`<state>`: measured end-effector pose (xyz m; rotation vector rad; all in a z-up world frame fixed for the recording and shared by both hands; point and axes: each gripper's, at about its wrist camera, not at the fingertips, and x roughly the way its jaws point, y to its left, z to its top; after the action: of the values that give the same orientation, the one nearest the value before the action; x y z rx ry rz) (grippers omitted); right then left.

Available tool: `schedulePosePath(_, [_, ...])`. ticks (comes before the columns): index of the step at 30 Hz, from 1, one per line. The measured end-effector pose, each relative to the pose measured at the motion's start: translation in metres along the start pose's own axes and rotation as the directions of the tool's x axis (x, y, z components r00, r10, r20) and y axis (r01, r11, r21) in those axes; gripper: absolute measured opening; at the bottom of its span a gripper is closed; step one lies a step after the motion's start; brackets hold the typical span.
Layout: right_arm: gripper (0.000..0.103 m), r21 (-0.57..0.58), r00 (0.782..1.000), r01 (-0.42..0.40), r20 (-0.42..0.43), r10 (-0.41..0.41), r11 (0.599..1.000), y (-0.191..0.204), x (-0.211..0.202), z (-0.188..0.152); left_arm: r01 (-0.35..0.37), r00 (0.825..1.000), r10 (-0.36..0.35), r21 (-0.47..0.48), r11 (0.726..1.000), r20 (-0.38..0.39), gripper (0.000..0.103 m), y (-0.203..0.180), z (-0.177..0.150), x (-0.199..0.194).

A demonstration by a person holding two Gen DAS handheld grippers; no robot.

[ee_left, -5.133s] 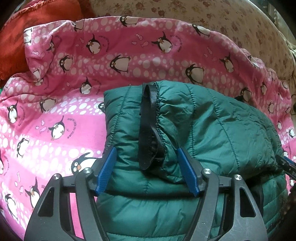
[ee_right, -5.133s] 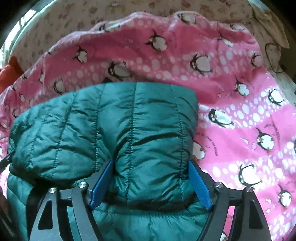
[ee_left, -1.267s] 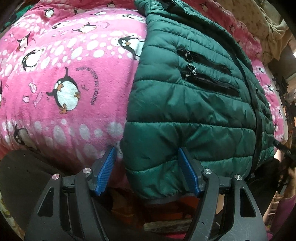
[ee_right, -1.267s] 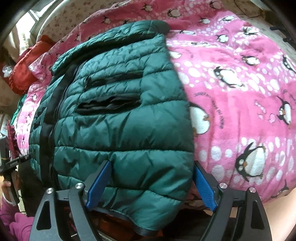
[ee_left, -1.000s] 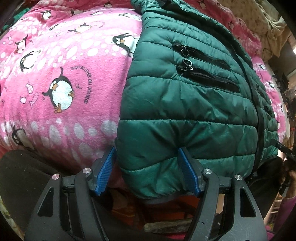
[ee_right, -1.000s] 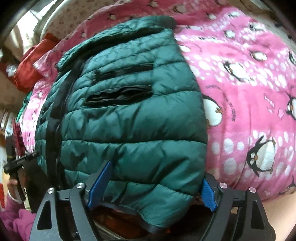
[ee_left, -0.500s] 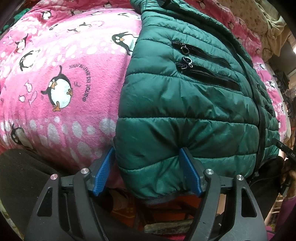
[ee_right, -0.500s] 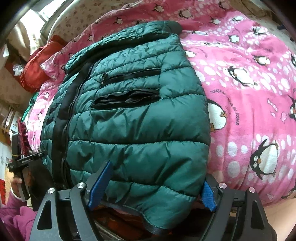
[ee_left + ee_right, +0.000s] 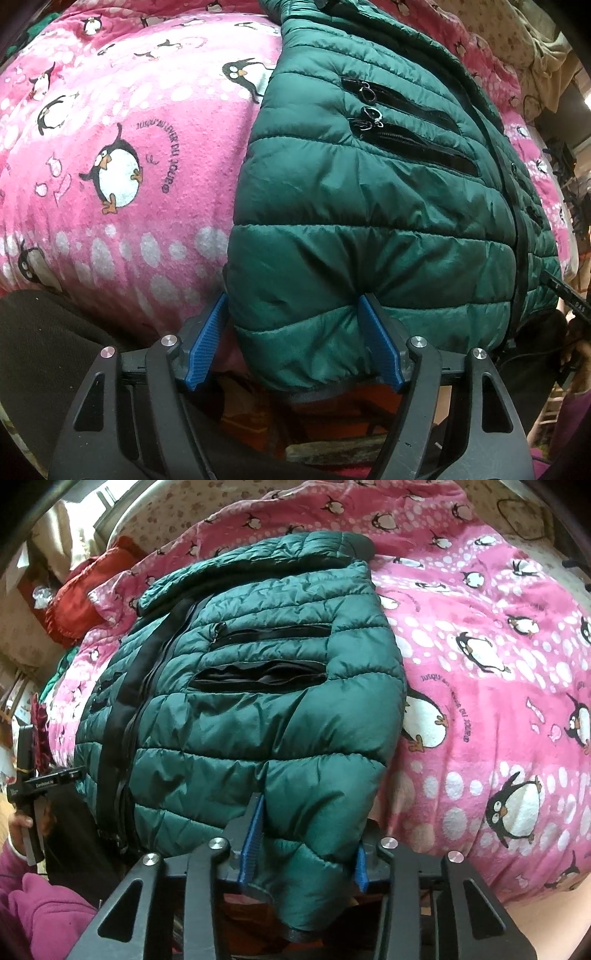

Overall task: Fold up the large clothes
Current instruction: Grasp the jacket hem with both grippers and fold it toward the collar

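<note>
A dark green quilted puffer jacket point(image 9: 369, 192) lies front up on a pink penguin blanket point(image 9: 122, 147), its black zipper and two zip pockets showing. Its hem hangs over the bed's near edge. My left gripper point(image 9: 295, 332) is open with its blue pads either side of the hem's left corner. In the right wrist view the jacket point(image 9: 258, 701) fills the middle, and my right gripper point(image 9: 306, 838) has its jaws narrowed onto the hem's right corner, pinching the puffy fabric. The left gripper also shows at the far left of the right wrist view point(image 9: 33, 779).
The pink blanket point(image 9: 498, 664) covers the bed around the jacket. A red cushion point(image 9: 96, 587) lies at the far left of the bed. A floral sheet point(image 9: 192, 513) lies behind. The person's magenta sleeve point(image 9: 40, 919) is at lower left.
Both grippers came from the jacket's folded top down to its hem at the bed's edge. In the last half second the right gripper's jaws have narrowed onto the hem. The left stays open.
</note>
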<state>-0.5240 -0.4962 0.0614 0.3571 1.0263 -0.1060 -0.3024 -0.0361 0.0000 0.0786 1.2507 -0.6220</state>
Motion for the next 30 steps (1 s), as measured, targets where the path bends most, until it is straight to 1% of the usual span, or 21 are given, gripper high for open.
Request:
schedulePosePath(2, [0.027,-0.004,1.000,-0.006,0.016,0.006,1.000,0.001,-0.005,0.000,0.005,1.000,-0.005,0.006,1.000,0.007,0.065,0.001,-0.002,-0.002])
schedulePosePath(3, [0.026,-0.004,1.000,-0.010,0.021,0.010,1.000,0.002,-0.007,0.000,0.014,1.000,-0.014,0.018,1.000,0.007,0.057,-0.001,-0.003,-0.003])
schedulePosePath(5, [0.025,-0.008,0.999,-0.017,0.033,0.018,1.000,0.005,-0.011,0.002,-0.005,1.000,0.004,0.048,0.999,0.018,0.048,-0.005,-0.005,-0.007])
schedulePosePath(7, [0.024,-0.011,0.998,-0.028,0.047,0.029,1.000,0.007,-0.017,0.005,-0.015,1.000,0.013,0.070,0.997,0.027,0.030,-0.008,-0.007,-0.012])
schedulePosePath(8, [0.023,-0.007,0.997,-0.042,0.058,0.042,0.999,0.007,-0.020,0.006,-0.020,0.999,0.017,0.077,0.997,0.032,0.027,-0.009,-0.007,-0.014])
schedulePosePath(10, [0.022,0.006,0.994,-0.072,0.080,0.072,0.997,0.007,-0.028,0.009,-0.018,0.999,0.014,0.086,0.996,0.043,0.017,-0.009,-0.007,-0.022])
schedulePosePath(13, [0.022,0.025,0.985,-0.129,0.116,0.125,0.991,0.007,-0.039,0.016,0.001,0.998,-0.008,0.096,0.995,0.066,0.013,-0.008,-0.005,-0.038])
schedulePosePath(16, [0.021,0.030,0.977,-0.163,0.147,0.157,0.986,0.008,-0.049,0.024,0.012,0.995,-0.023,0.109,0.994,0.101,0.012,-0.009,-0.002,-0.055])
schedulePosePath(20, [0.020,0.035,0.960,-0.207,0.200,0.196,0.978,0.006,-0.062,0.037,0.049,0.987,-0.063,0.093,0.994,0.150,0.012,-0.007,0.006,-0.078])
schedulePosePath(24, [0.020,0.037,0.937,-0.243,0.266,0.225,0.969,0.001,-0.074,0.057,0.100,0.969,-0.109,0.049,0.994,0.223,0.012,-0.005,0.027,-0.099])
schedulePosePath(28, [0.020,0.030,0.926,-0.231,0.314,0.210,0.972,0.001,-0.080,0.084,0.121,0.943,-0.122,0.024,0.992,0.311,0.012,-0.010,0.062,-0.119])
schedulePosePath(30, [0.020,0.035,0.921,-0.223,0.334,0.199,0.974,0.000,-0.080,0.101,0.127,0.932,-0.124,0.013,0.992,0.341,0.012,-0.012,0.080,-0.123])
